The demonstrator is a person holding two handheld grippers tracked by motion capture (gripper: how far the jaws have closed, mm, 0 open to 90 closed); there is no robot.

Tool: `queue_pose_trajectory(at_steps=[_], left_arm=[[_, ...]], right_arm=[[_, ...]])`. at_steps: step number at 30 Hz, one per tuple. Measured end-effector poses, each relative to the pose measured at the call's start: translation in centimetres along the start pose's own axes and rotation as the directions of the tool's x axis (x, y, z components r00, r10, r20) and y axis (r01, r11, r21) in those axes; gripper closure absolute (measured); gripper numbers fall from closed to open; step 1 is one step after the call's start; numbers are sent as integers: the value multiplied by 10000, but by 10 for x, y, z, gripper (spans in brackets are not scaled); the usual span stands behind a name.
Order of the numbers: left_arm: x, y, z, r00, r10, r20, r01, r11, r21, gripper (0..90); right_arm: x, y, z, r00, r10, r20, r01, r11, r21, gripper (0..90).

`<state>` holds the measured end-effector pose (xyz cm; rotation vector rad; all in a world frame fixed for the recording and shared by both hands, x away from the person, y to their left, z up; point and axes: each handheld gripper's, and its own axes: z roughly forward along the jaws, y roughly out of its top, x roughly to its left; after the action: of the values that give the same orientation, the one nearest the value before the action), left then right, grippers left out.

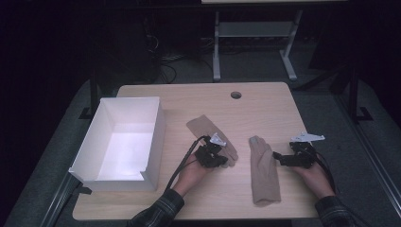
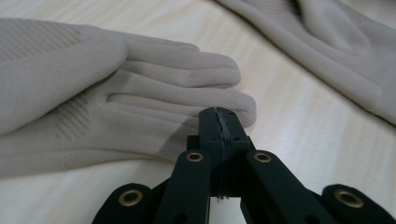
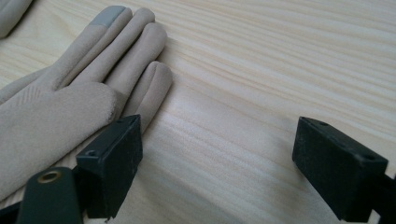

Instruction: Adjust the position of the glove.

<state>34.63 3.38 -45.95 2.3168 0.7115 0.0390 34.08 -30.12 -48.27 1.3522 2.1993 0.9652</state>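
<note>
Two beige knit gloves on a pale wooden bench (image 1: 265,101), a gripper beside each.

Left glove (image 1: 208,132) lying near the bench's middle, angled from far-left to near-right, fingers toward the near right. Left gripper (image 1: 222,160) at that glove's fingertip end, jaws pressed together, tips right against the lowest finger in the left gripper view (image 2: 219,122); whether any fabric is pinched between them cannot be told. Same glove (image 2: 107,98) spread flat across the left of that view, fingers side by side and pointing right.

Right glove (image 1: 263,170) lying lengthwise right of the first, grey-tipped finger pointing far, cuff toward the near edge; well apart from the left glove, bare wood between. Right gripper (image 1: 276,157) just right of this glove, pointed left at its edge, jaws standing wide apart with bare bench between them. In the right gripper view (image 3: 217,163), one jaw just beside the glove's (image 3: 70,102) outermost finger, the other well off over plain wood; grey patch on one fingertip plain to see at top left.

White open-topped cardboard box (image 1: 124,142) on the bench's left side, well apart from both gloves. Plaid sleeves (image 1: 158,213) entering from the near edge.
</note>
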Motion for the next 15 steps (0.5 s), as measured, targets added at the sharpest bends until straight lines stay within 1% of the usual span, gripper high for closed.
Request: queue_pose_trajectory(at_steps=[1,2,3,5,6,7,8,9,10,11,12,13,15], left_arm=[[-6,1,2,9998,169,124,-170,9998,74,897],[-9,2,3,9994,295,195,-298,9995,127,897],[-13,3,5,9994,239,268,-240,9997,58,897],[-18,4,7,9985,409,371,-413,9991,110,897],[-20,4,9,9986,323,419,-325,9995,34,897],[-20,4,9,9986,323,419,-325,9995,34,897],[-23,5,9,9976,543,424,-548,9984,110,897],[-23,6,9,9974,592,404,-597,9981,127,896],[-23,6,9,9978,498,432,-500,9987,30,896],[-23,6,9,9978,498,432,-500,9987,30,896],[-21,9,4,9978,500,442,-499,9987,-43,896],[-20,11,1,9983,498,291,-494,9987,-146,896],[-14,15,-5,9981,620,-47,-621,9980,-147,896]], right_arm=[[0,0,0,10000,-3,-1,3,10000,0,158],[0,0,0,10000,1,-1,-1,10000,2,158],[0,0,0,10000,-3,-2,3,10000,0,158],[0,0,0,10000,-1,-2,1,10000,2,157],[0,0,0,10000,-3,-3,3,10000,0,158],[0,0,0,10000,-5,-3,5,10000,1,158],[0,0,0,10000,-3,-3,3,10000,0,158],[0,0,0,10000,-7,-3,7,10000,0,157],[0,0,0,10000,-6,-4,6,10000,-1,158],[0,0,0,10000,-2,-5,2,10000,1,158],[0,0,0,10000,-9,-8,9,10000,1,158],[0,0,0,10000,-13,-10,13,10000,-1,158],[0,0,0,10000,-26,-12,26,10000,-3,158]])
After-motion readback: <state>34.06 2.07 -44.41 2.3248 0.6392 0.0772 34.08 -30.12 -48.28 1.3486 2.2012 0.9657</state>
